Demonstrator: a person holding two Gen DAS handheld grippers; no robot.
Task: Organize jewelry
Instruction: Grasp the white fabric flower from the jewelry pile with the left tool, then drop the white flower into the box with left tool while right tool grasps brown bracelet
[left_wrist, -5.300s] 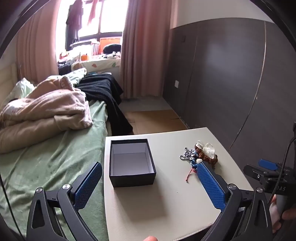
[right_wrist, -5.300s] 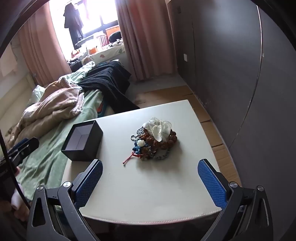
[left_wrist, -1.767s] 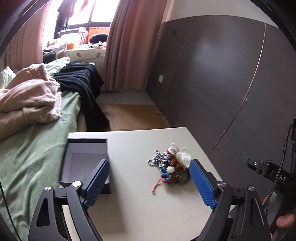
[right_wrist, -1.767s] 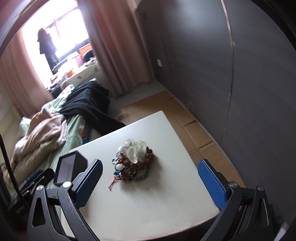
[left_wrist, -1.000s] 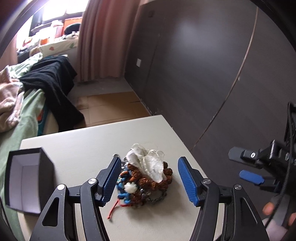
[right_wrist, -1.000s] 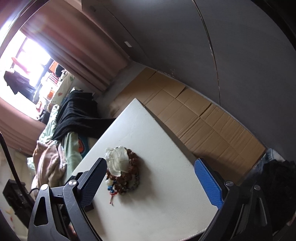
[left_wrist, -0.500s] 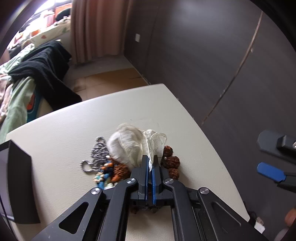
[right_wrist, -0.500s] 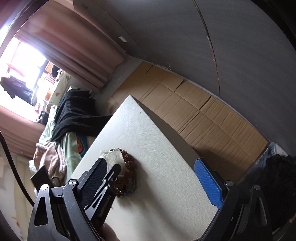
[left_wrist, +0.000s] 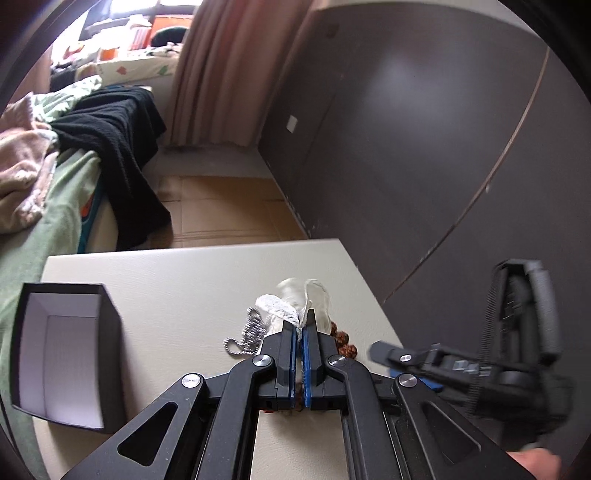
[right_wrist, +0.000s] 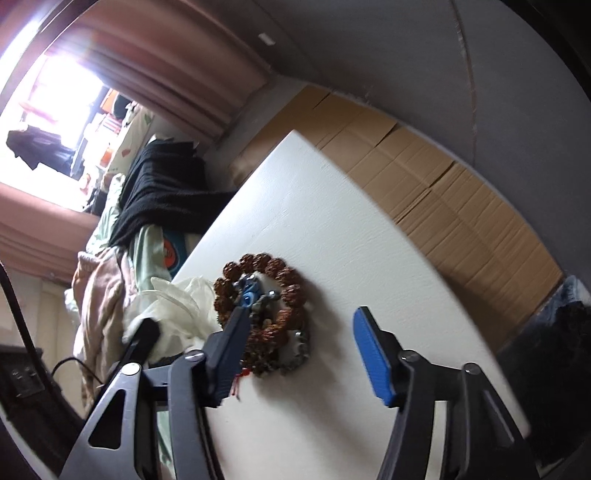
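The left gripper (left_wrist: 299, 328) was clenched on a fold of the white pouch (left_wrist: 295, 310), a thin gauzy bag that lay on top of the jewelry pile near the right edge of the table (left_wrist: 184, 280). The right gripper (right_wrist: 295, 354) pointed down over the bead bracelet (right_wrist: 266, 291); its jaws were closing, with part of the bracelet between them, and the pads did not seem to press on it yet. The pouch looked feather-light and limp, so a pinch on any fold should hold it, though it would likely sag and might drag whatever was caught in it. The bracelet was a ring of rough brown beads, probably on cord: floppy rather than stiff, not fragile, fairly grippy, and best taken across one stretch of beads so the rest hangs free. A silver chain (left_wrist: 251, 332) lay touching the pile on its left side; it would probably be slippery and apt to tangle with the blue charm (right_wrist: 248, 295) and the red cord (right_wrist: 242, 376) in the heap. The open box (left_wrist: 62, 350) stood well apart at the table's left edge, apparently empty, a likely home for each piece.
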